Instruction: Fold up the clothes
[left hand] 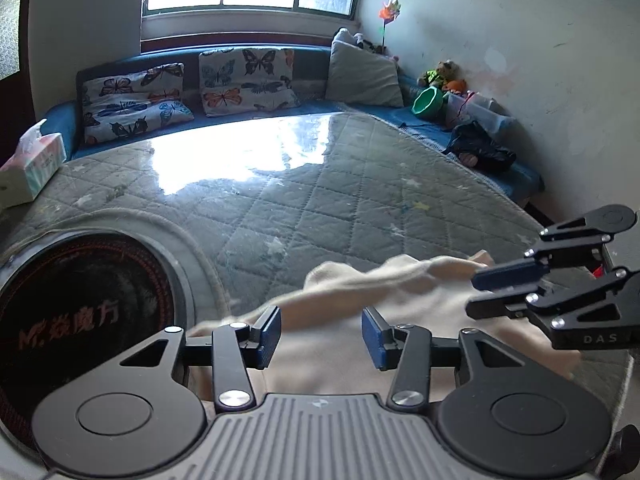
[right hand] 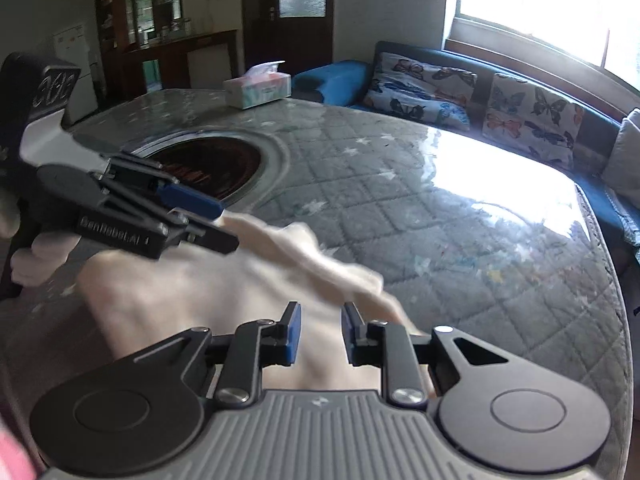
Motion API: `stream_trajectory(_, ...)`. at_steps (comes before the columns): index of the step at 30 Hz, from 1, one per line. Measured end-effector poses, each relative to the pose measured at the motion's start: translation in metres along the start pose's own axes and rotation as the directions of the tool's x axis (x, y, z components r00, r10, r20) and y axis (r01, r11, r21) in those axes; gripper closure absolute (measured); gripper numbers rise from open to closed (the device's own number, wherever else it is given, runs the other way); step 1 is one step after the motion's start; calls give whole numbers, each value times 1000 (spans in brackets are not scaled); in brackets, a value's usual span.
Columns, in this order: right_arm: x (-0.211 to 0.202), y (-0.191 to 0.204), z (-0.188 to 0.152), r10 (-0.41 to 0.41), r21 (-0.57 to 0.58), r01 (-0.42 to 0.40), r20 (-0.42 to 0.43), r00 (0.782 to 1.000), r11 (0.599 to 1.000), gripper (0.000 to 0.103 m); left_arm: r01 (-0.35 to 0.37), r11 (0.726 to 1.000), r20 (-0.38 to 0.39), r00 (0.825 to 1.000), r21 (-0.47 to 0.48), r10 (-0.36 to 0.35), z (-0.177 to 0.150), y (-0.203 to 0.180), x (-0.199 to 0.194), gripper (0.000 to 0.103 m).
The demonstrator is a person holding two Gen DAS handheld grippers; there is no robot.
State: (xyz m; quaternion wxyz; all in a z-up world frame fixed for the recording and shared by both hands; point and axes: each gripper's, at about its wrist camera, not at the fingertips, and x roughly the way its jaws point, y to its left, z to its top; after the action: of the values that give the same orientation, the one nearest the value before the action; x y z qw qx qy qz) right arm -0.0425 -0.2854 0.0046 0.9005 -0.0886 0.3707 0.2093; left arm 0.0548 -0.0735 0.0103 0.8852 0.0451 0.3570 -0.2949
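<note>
cream garment [left hand: 360, 300] bunched on quilted table [left hand: 320, 200]; left gripper [left hand: 321, 338] jaws parted, right gripper [right hand: 319, 334] likewise, both over cloth.

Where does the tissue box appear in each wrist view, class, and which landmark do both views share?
Left wrist view: the tissue box sits at the far left edge, on the quilted table cover.
Right wrist view: the tissue box sits upper centre-left, at the table's far edge.
Shared landmark: the butterfly cushions.
</note>
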Motion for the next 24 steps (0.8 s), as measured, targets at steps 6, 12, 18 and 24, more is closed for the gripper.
stream_trajectory(6, -26, 16, -28, 37, -21, -37, -24, 999, 999, 82, 5, 1000, -18, 1000, 5, -5, -31, -5, -26, 57)
stream_trajectory(12, -22, 13, -48, 23, 21, -22, -53, 998, 1000, 82, -8, 999, -36, 999, -45, 7, -45, 4, -30, 59)
stream_trajectory(18, -26, 15, -48, 13, 34, -13, -21, 1000, 999, 75, -25, 997, -25, 999, -70, 24, -46, 4, -38, 59)
stream_trajectory(24, -29, 15, -49, 8, 52, -9, 8, 1000, 999, 64, -23, 995, -1, 1000, -94, 23, -42, 4, -46, 57)
